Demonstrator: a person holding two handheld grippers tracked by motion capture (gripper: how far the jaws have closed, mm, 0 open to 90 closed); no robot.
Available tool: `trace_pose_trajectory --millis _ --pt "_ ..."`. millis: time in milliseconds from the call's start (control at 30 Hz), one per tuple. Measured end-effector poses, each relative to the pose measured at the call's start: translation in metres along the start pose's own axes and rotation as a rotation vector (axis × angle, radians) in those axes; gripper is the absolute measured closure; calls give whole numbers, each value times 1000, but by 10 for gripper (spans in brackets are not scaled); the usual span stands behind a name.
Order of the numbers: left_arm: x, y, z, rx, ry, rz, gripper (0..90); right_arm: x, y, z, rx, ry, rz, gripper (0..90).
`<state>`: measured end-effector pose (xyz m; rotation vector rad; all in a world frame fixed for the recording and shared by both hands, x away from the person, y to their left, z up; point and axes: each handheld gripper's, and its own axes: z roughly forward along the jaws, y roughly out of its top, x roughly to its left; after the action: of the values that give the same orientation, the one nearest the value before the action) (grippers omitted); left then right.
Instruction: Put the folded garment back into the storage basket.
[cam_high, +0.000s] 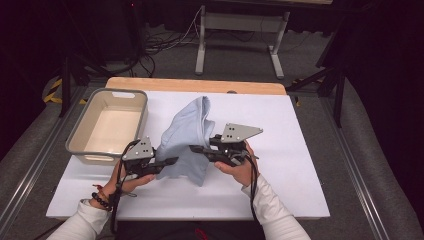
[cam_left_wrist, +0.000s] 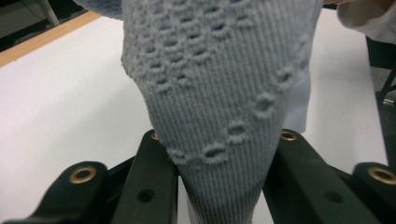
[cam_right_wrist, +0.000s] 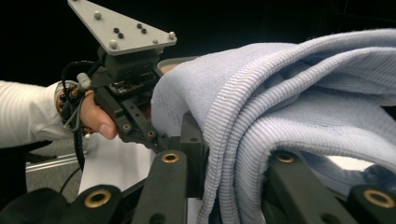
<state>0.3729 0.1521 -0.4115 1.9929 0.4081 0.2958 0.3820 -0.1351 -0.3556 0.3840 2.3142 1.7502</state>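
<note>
Knitwear hangs lifted off the desk, left tool and right tool each clamped on it, apparently for folding.

Open white table surface right of the right gripper. Leftward, blocked by a beige rectangular plastic bin just beside the left gripper. Between both, filled with a draped pale-blue knitted garment.
</note>
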Motion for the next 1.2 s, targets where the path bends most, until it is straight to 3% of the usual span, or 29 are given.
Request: trace_pose_trajectory --millis 367,600,800,1067,1200 --pt "6 9 -31 -14 69 -11 743 5 26 18 -19 -38 -58 761" --pt "10 20 -57 -17 142 15 743 4 44 33 -51 -38 -52 760" --pt "18 26 -77 -20 174 13 747 1 56 48 -81 -41 -27 760" --pt "24 32 -94 28 251 49 750 -4 68 70 -83 -53 -26 760" --pt "32 35 -106 17 279 38 750 -5 79 81 -95 -58 -31 761"
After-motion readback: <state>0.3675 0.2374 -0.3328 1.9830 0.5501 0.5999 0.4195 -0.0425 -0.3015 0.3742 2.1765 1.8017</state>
